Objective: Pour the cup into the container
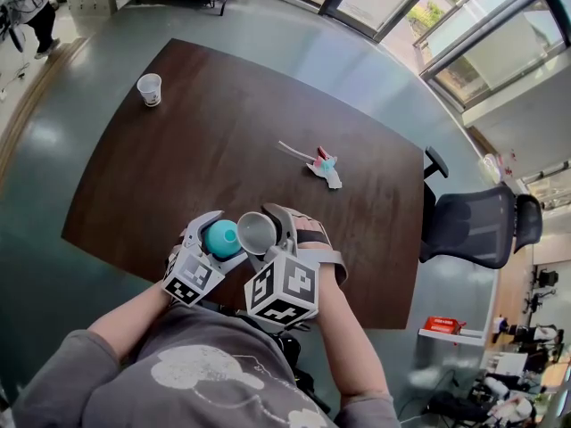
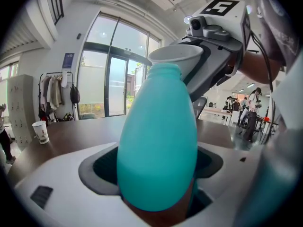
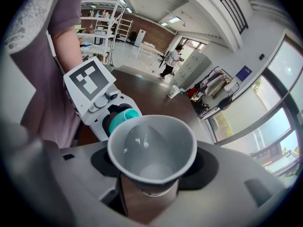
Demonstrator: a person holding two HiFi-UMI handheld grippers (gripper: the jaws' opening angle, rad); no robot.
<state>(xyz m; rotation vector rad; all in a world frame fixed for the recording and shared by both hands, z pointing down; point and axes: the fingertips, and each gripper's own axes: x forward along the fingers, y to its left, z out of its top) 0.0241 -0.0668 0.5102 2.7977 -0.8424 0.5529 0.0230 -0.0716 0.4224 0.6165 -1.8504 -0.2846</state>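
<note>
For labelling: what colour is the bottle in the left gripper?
The bottle is teal, clearest in left gripper view.

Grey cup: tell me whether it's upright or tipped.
Tipped: the grey cup, held in the right gripper, leans over with its rim at the mouth of the teal bottle.

A dark brown table [image 1: 223,150] with rounded corners stands on a smooth grey-green floor [image 1: 357,69]. A black mesh office chair [image 1: 477,226] sits just beside the table's right edge. Daylight comes through tall glass windows [image 1: 500,52], and a coat rack [image 2: 56,92] stands near them.
</note>
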